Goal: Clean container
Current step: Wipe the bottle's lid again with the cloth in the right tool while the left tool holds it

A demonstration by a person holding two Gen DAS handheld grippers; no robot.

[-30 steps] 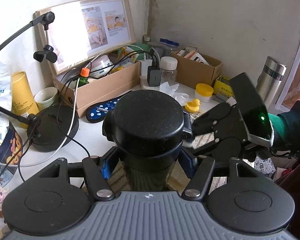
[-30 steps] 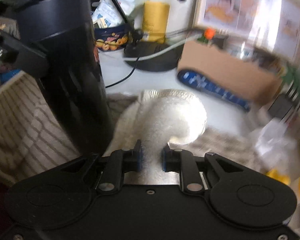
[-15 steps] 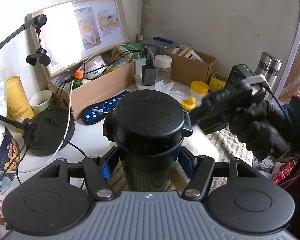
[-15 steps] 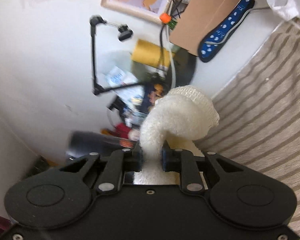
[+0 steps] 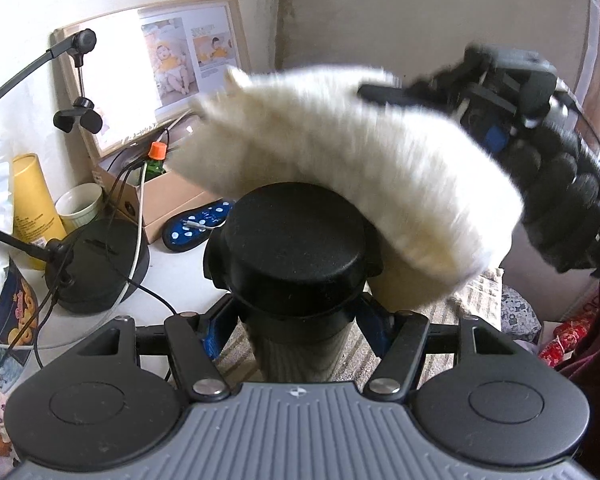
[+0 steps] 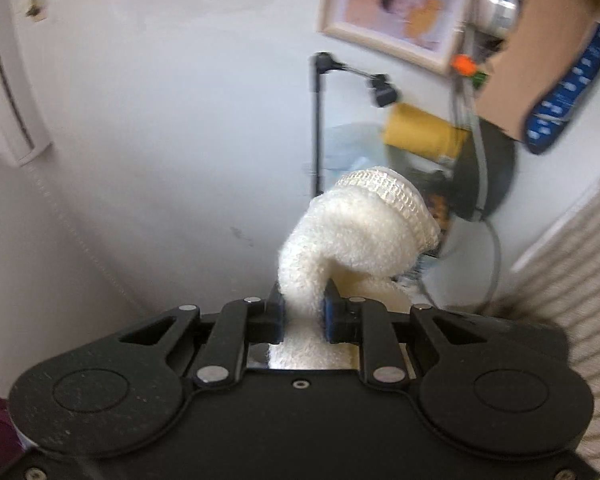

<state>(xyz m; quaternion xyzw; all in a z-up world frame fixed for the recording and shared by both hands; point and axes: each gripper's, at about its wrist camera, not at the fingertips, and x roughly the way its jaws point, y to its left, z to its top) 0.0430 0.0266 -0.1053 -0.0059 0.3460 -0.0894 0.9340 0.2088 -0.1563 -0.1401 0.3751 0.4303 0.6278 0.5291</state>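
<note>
A: Colours, quick. Container point(image 5: 296, 256)?
B: Black lid, dark body. Cloth point(image 5: 340, 168) is white, fluffy, with a waffle-weave band at its edge.
A: Grippers?
B: Left gripper point(image 5: 296, 320) is black with blue pads and a grey ribbed housing. Right gripper point(image 6: 303, 314) is black, blue pads too.
A: Background?
B: Striped mat point(image 6: 572, 276), beige and white. Yellow tube point(image 5: 32, 200), orange cap point(image 5: 156, 150), navy case point(image 5: 198, 226) with white dots, brown cardboard box point(image 5: 172, 196), light wood picture frame point(image 5: 236, 24).

Left claw point(image 5: 296, 320) clamped; right claw point(image 6: 303, 316) pinched, apparently rolled sideways.
</note>
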